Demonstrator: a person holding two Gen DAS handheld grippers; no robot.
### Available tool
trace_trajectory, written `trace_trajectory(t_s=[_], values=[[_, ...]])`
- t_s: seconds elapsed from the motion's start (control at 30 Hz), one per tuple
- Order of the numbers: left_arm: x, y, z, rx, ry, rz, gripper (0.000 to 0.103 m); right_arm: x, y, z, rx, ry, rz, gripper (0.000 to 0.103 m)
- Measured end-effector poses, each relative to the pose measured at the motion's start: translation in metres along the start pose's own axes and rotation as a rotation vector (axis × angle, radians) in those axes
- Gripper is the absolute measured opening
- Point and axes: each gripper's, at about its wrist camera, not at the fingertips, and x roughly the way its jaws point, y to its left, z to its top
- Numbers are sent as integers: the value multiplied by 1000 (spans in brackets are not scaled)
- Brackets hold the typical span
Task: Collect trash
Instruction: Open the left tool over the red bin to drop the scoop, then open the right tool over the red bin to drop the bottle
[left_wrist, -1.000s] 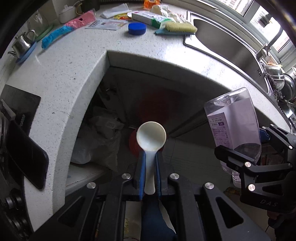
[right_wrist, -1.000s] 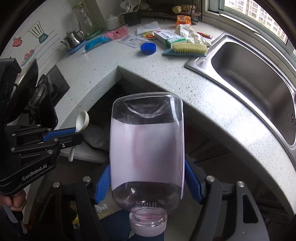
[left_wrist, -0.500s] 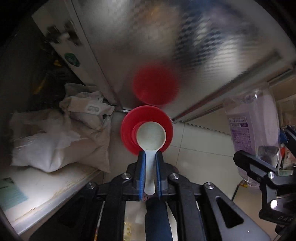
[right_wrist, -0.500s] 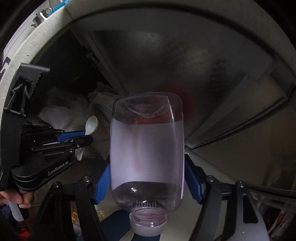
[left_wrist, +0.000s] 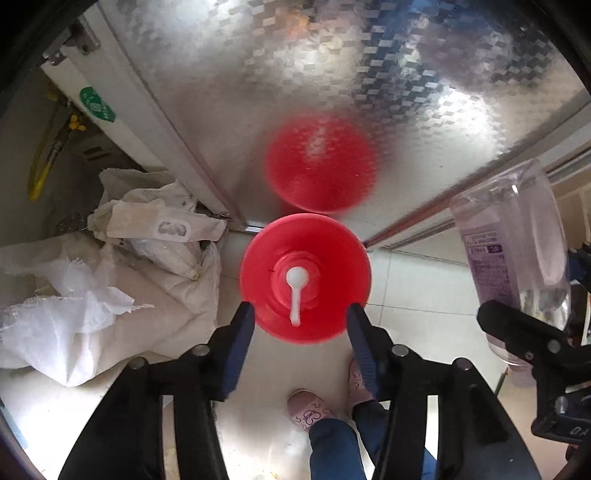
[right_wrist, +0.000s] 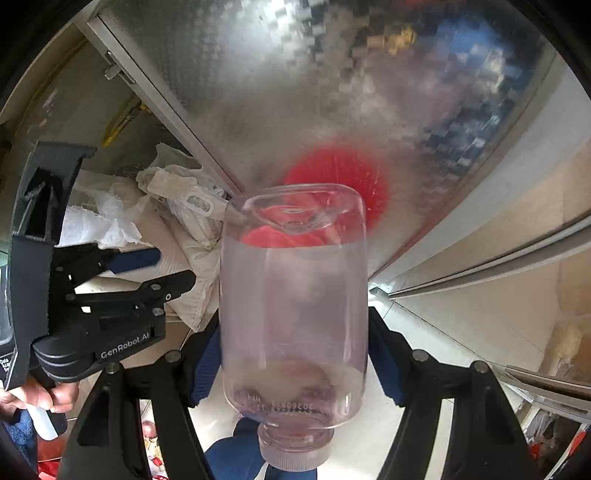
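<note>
A red trash bin (left_wrist: 336, 258) stands on the floor below me, against a patterned metal cabinet door. A white plastic spoon (left_wrist: 295, 291) lies inside it. My left gripper (left_wrist: 300, 325) is open and empty right above the bin; it also shows in the right wrist view (right_wrist: 155, 266). My right gripper (right_wrist: 293, 339) is shut on a clear plastic bottle (right_wrist: 293, 295), held upside down with its cap toward me. The bottle shows at the right of the left wrist view (left_wrist: 517, 258). The bin's rim (right_wrist: 273, 236) shows behind the bottle.
White woven sacks (left_wrist: 92, 295) lie on the floor left of the bin, in an open cabinet. The metal door (left_wrist: 332, 74) reflects the red bin. The person's slippered foot (left_wrist: 310, 410) is on the tiled floor below the gripper.
My left gripper has opened and the white spoon has dropped into the red bin. Both grippers went from counter height down toward the floor.
</note>
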Motion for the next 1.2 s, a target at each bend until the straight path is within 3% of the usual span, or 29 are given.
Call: trace_trajectory(t_s=[0.2, 0.27, 0.33, 0.43, 0.63, 0.93, 1.0, 1.2], values=[[1, 9, 2, -9, 11, 22, 52, 0, -4, -4, -31, 8, 21, 69], [-2, 12, 1, -17, -2, 34, 60, 1, -5, -3, -50, 6, 25, 69], [-4, 17, -1, -42, -19, 36, 76, 3, -5, -1, -66, 8, 31, 69], [-4, 29, -4, -84, -30, 22, 84, 9, -4, 2, -99, 9, 39, 69], [-2, 44, -16, -113, -46, 91, 103, 43, 10, 8, -214, 50, 53, 69], [11, 73, -39, -194, -1, 96, 103, 93, 41, 15, -397, 105, 65, 70], [12, 75, -45, -192, 0, 111, 103, 97, 45, 13, -438, 93, 38, 99], [10, 80, -57, -182, -14, 86, 103, 85, 44, 8, -440, 54, 6, 102]])
